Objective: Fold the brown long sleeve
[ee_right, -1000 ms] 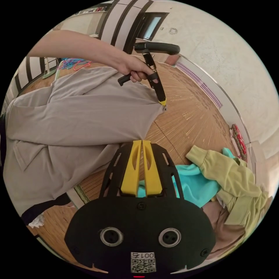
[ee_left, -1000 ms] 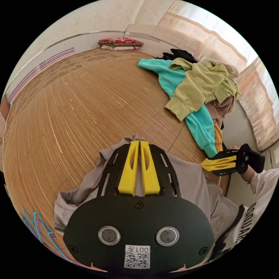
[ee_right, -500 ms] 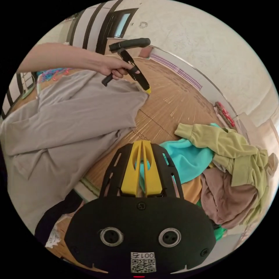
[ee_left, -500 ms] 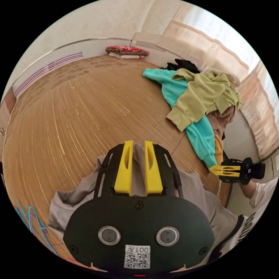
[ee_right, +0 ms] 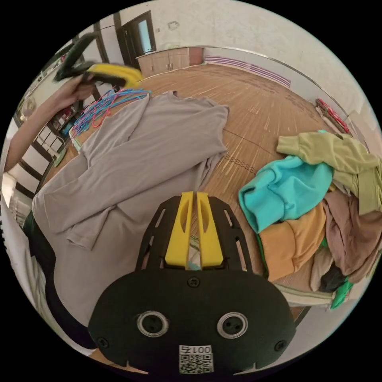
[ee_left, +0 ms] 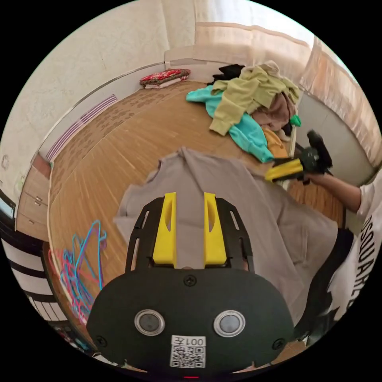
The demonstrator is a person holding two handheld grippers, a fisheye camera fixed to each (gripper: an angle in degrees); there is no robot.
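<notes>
Covering most of both views, a woven bamboo mat (ee_left: 119,147) carries everything else. Brown long sleeve (ee_right: 131,159) lies spread flat on the mat's near part, one end hanging over the edge by the person, a sleeve folded across its body. Pile of clothes (ee_right: 318,199) sits on the mat beside it, apart from it: olive-green top over a teal one, orange and brownish pieces under. Left gripper (ee_left: 189,207) held above the brown long sleeve, jaws apart with a clear gap, nothing between them; in the right gripper view it's raised and blurred in the person's hand near the hangers. Right gripper (ee_right: 193,199) jaws together, tips almost touching, empty, over the mat edge between garment and pile; also in the left gripper view near the teal top. Tangle of coloured hangers (ee_left: 85,254) on the mat's far corner. Folded patterned cloth (ee_left: 165,76) by the wall.
</notes>
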